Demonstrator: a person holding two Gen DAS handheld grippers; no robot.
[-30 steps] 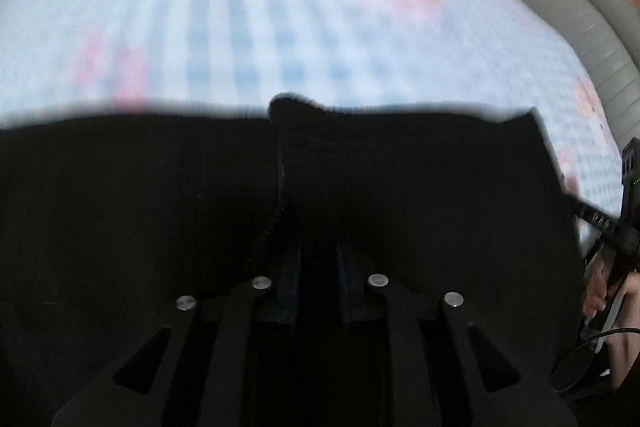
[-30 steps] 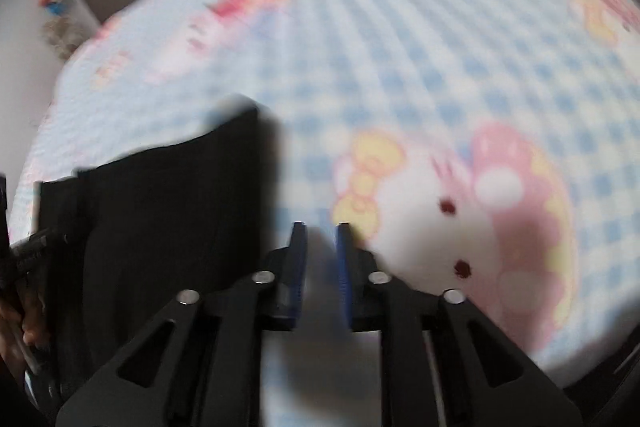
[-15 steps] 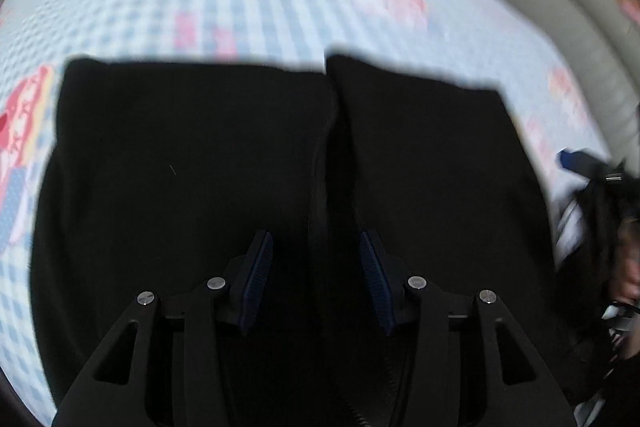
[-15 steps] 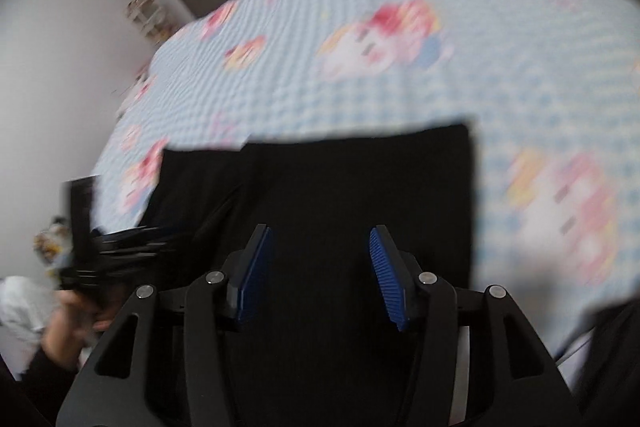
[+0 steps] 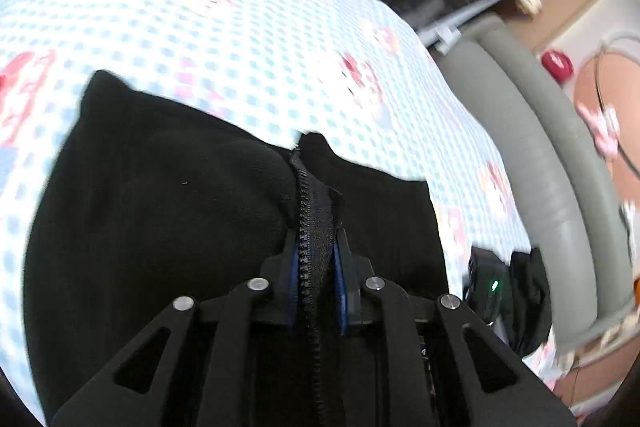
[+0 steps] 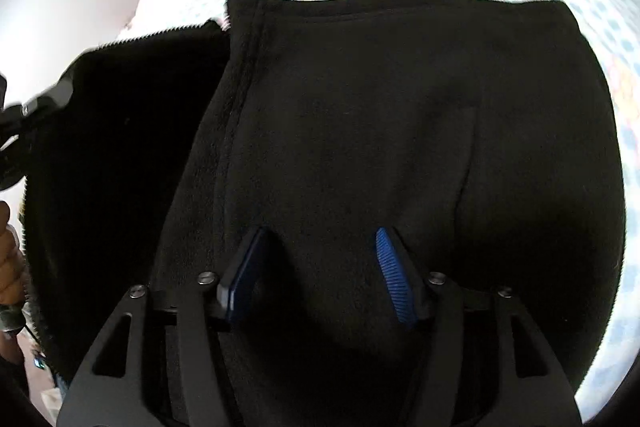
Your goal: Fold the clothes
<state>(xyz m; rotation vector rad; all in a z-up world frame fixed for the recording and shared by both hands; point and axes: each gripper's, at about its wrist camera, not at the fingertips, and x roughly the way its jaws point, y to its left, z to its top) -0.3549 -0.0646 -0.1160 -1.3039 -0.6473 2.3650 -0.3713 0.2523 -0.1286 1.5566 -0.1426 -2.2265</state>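
The left gripper point(image 5: 316, 259) is clamping the zipper edge point(image 5: 314, 211) of the black fleece jacket point(image 6: 380, 131), while the right gripper point(image 6: 320, 267) is hovering with fingers wide apart above the fabric.

Your left gripper point(image 5: 316, 259) sits at six o'clock in its own view, its blue pads point(image 5: 339, 273) drawn close together and pinching the zipper strip point(image 5: 316, 211) of the black jacket point(image 5: 160, 219). Your right gripper point(image 6: 320, 267) also sits at six o'clock in its view, fingers spread wide with the ribbed blue pads point(image 6: 394, 277) well apart, hovering low over the fleece and gripping nothing. Your hand point(image 6: 8, 251) shows at nine o'clock in the right view.
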